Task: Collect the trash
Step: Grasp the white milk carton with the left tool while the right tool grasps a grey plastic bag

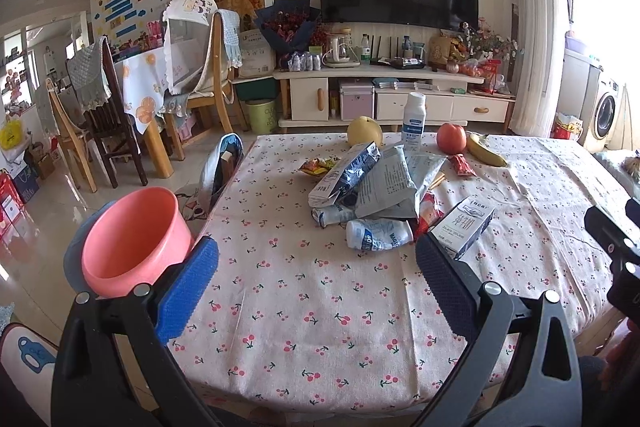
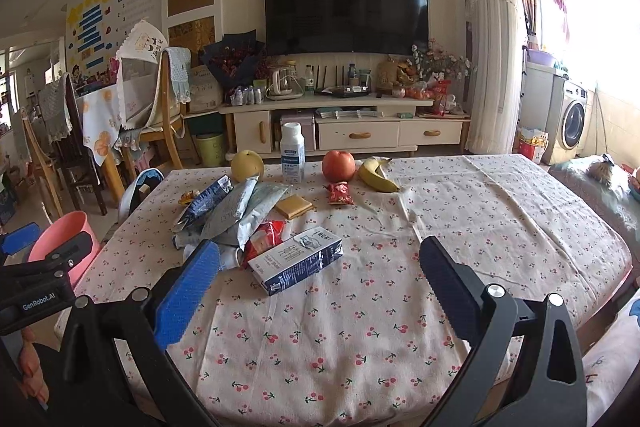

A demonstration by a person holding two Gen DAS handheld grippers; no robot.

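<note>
The trash lies heaped near the middle of the bench (image 2: 460,211), on its cherry-print cloth: three crumpled grey-and-blue snack bags (image 2: 236,211) overlap one another, a squashed white bottle (image 1: 378,234) lies on its side at the heap's near edge, red wrappers (image 2: 266,237) poke out beneath, and a milk carton (image 2: 298,259) lies flat just beside them, nearest the cameras. A small red packet (image 2: 339,193) and a tan square packet (image 2: 294,207) lie a little apart behind the heap. Along the far edge stand an upright white bottle (image 2: 293,153), a yellow pear (image 2: 247,166), a red apple (image 2: 338,165) and a banana (image 2: 376,175). Off the bench's left side sits a pink bin (image 1: 134,239), open-mouthed. The left tongs (image 1: 316,263) hover over the near cloth with jaws spread wide and nothing between them; the right tongs (image 2: 320,267) are likewise spread and empty, the carton lying just beyond them.
</note>
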